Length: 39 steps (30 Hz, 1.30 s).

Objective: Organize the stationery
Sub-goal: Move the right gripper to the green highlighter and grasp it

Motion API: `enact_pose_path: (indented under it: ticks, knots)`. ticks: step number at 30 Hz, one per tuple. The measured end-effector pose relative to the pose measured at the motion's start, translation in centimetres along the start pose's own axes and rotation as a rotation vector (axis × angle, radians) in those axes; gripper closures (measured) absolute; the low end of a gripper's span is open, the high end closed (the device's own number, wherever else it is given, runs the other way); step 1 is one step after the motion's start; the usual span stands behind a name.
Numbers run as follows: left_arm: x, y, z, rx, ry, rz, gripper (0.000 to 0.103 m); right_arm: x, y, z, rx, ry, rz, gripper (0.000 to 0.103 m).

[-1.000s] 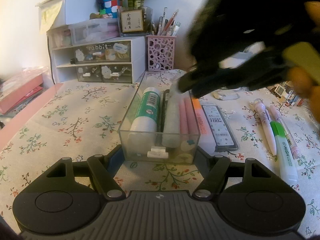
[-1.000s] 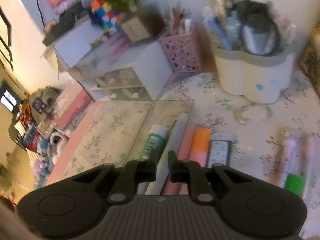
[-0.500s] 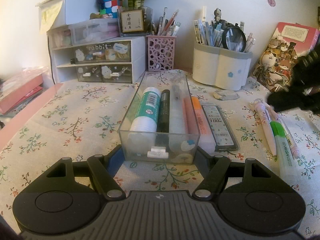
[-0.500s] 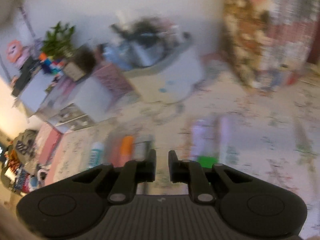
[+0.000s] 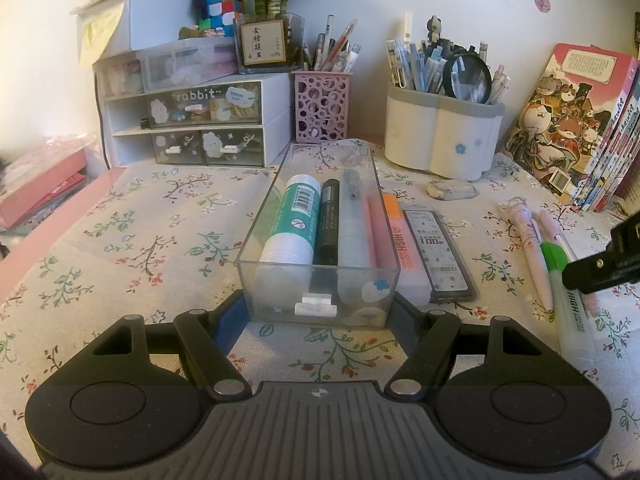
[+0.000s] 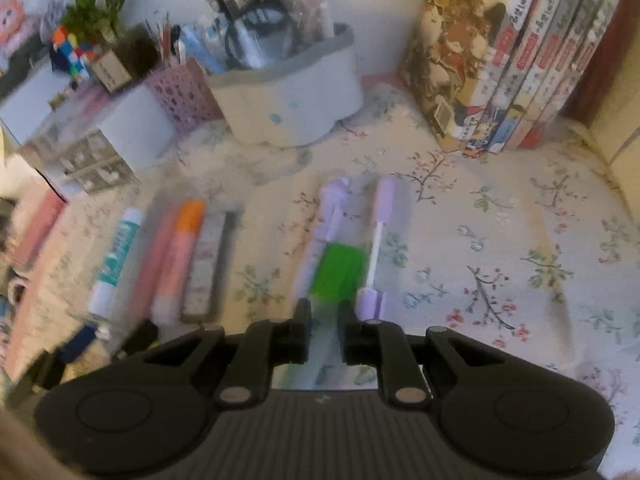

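A clear plastic tray [image 5: 320,308] sits between the fingers of my left gripper [image 5: 320,312], which clamp its near end. In it lie a teal glue stick [image 5: 292,220], a black pen [image 5: 329,216], a clear pen and a pink pen. An orange highlighter [image 5: 402,248] and a lead case [image 5: 440,256] lie beside it on the right. My right gripper [image 6: 323,320] hovers over the green-capped highlighter [image 6: 338,268], its fingers a narrow gap apart with nothing between them. Two lilac pens [image 6: 328,212] flank the highlighter.
White pen holder [image 5: 440,140], pink mesh cup [image 5: 320,108] and drawer unit [image 5: 200,120] stand along the back wall. Books [image 6: 520,60] lean at the right. An eraser [image 5: 450,189] lies behind the lead case. Floral tablecloth [image 6: 520,260] covers the desk.
My right gripper left the tray, where it had set down the clear pen, and swung right to above the green highlighter. The left gripper and tray stayed put.
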<state>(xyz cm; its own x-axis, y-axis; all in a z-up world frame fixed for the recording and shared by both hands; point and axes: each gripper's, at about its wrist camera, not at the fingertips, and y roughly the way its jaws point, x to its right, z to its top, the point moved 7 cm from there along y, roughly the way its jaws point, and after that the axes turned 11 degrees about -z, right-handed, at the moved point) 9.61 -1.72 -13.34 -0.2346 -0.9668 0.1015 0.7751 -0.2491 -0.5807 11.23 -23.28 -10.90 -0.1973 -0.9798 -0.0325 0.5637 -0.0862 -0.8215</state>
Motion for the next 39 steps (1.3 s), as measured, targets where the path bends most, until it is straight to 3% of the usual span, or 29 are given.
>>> enact_pose_path:
  ticks: [7, 11, 17, 33, 39]
  knots:
    - [0.0, 0.0, 0.0, 0.000, 0.003, 0.002, 0.031, -0.3, 0.0, -0.4, -0.003, 0.005, 0.008, 0.096]
    - [0.0, 0.0, 0.0, 0.000, 0.003, 0.002, 0.031, -1.2, 0.6, -0.6, -0.014, -0.012, 0.022, 0.087]
    - [0.0, 0.0, -0.1, 0.000, 0.005, 0.000, 0.031, -1.0, 0.4, -0.5, 0.006, 0.026, 0.040, 0.092]
    - [0.1, 0.0, 0.0, 0.000, 0.005, 0.001, 0.031, 0.3, 0.1, -0.1, 0.014, 0.174, 0.111, 0.092]
    - [0.1, 0.0, 0.0, 0.000, 0.005, 0.002, 0.031, -0.6, -0.4, 0.5, 0.038, 0.176, 0.151, 0.092]
